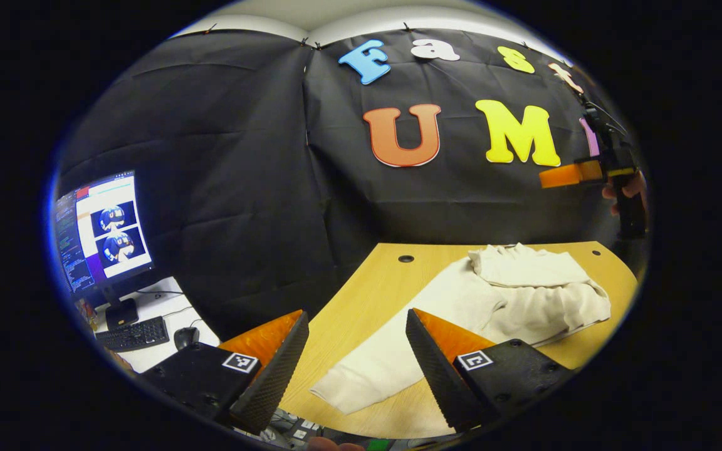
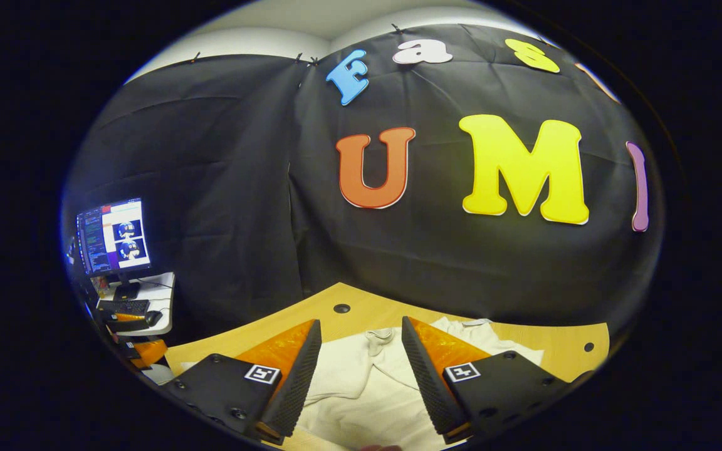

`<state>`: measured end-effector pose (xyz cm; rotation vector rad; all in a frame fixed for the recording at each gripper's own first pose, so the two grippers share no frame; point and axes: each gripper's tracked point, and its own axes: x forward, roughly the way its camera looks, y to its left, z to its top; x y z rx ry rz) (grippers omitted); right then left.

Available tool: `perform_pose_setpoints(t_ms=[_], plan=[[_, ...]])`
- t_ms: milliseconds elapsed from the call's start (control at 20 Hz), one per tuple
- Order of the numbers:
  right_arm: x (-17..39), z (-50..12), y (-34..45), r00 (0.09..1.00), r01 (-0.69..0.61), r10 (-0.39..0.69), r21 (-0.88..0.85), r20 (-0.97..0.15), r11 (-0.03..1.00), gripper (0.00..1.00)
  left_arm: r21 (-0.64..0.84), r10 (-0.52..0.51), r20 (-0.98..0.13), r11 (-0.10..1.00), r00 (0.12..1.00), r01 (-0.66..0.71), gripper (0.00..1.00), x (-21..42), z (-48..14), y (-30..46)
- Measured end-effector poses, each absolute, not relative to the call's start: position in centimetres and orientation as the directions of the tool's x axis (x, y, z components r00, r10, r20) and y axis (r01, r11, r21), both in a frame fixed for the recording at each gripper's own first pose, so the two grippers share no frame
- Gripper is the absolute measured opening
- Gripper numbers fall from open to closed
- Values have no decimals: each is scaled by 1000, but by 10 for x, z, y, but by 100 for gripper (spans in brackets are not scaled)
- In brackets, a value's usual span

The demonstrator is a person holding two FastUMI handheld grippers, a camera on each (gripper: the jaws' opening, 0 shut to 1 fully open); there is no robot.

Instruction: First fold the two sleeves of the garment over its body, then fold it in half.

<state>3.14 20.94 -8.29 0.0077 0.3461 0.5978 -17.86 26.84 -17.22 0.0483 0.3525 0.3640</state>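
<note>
While the cream garment (image 1: 524, 294) lies on the wooden table (image 1: 367, 294), 1 sleeve (image 1: 386, 357) stretches out flat toward the near edge and the other seems already bunched over the body. I judge the sleeve step is half done. The left gripper (image 1: 356, 351) hangs above this sleeve, wide open, holding nothing. The right gripper (image 2: 361, 369) is also open and empty over the body. Next, the left one must go down and pinch the cuff.

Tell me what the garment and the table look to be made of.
Garment: cream fabric, probably a soft knit or fleece; matte, it slumps in rounded folds. Table: likely wood-look laminate; smooth light top with faint grain and round cable holes.
</note>
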Motion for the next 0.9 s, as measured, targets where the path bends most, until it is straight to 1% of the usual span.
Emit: perform_pose_setpoints(t_ms=[100,200,450,600,800,900], plan=[[34,-76,203,781,-546,543,84,-308,833,80,118,342,-376,940,861,-321,99,-186,-196,268],[16,-69,186,788,-544,536,64,-304,837,80,137,336,-413,942,847,-306,99,-193,-213,274],[1,-62,164,806,-521,506,40,-308,853,80,154,316,-480,949,818,-276,100,-202,-253,293],[-4,-62,152,804,-519,496,18,-327,854,80,127,278,-520,960,808,-248,99,-204,-279,300],[-3,-64,136,820,-489,461,4,-339,872,80,70,264,-590,958,763,-278,100,-208,-315,317],[-2,-70,130,822,-469,444,19,-358,883,80,36,234,-625,962,745,-271,99,-206,-330,319]])
